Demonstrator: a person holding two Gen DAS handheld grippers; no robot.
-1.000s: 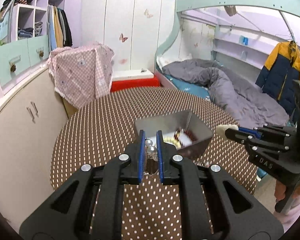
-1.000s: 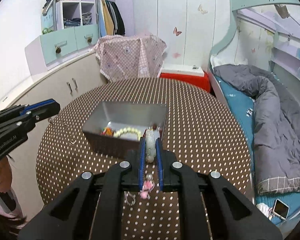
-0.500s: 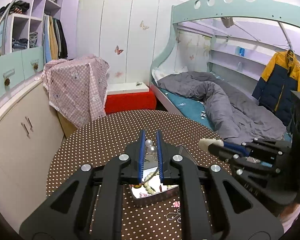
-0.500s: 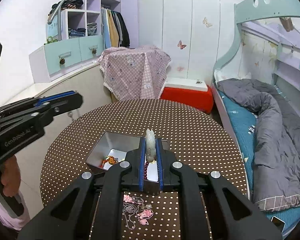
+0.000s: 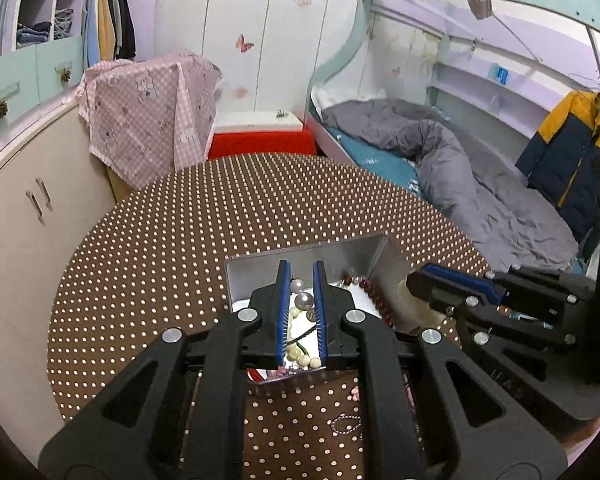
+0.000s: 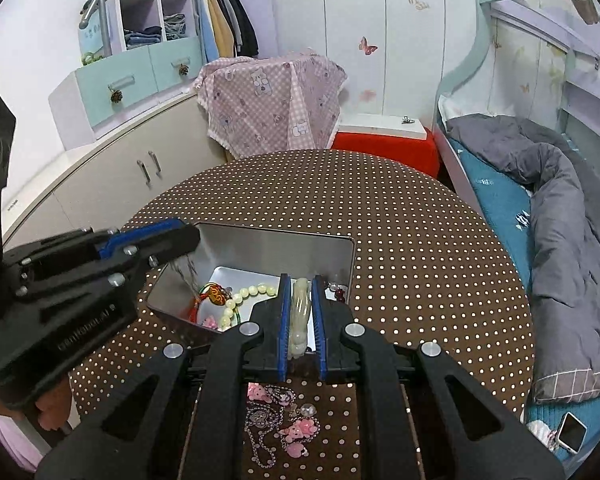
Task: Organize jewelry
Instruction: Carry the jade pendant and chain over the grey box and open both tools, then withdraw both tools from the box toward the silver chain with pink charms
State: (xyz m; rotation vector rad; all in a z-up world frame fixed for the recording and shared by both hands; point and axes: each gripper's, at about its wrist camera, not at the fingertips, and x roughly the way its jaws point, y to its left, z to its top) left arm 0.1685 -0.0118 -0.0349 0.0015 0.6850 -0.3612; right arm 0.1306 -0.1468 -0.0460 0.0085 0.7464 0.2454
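Pink charms on silver chains (image 6: 278, 426) lie on brown polka-dot tabletop (image 6: 420, 264), nearest | right gripper (image 6: 300, 316) pinches pale green bangle (image 6: 299, 320) over open silver metal tin (image 6: 276, 246) | left gripper (image 5: 300, 284) pinches silver-white pearl bead strand (image 5: 303, 300) above same tin | cream bead bracelet (image 6: 240, 300) inside tin | grey duvet bed (image 6: 560, 208) beyond

Jewelry in open metal tin (image 6: 260, 246)

A child's bedroom in a home. A bunk bed (image 5: 440, 152) with a rumpled grey duvet (image 6: 560, 208) stands by butterfly-stickered wardrobe doors (image 6: 368, 44), with clothes hanging in open shelves (image 6: 220, 28). A jacket (image 5: 572, 152) hangs beside the bed, near a round polka-dot table (image 5: 220, 216).
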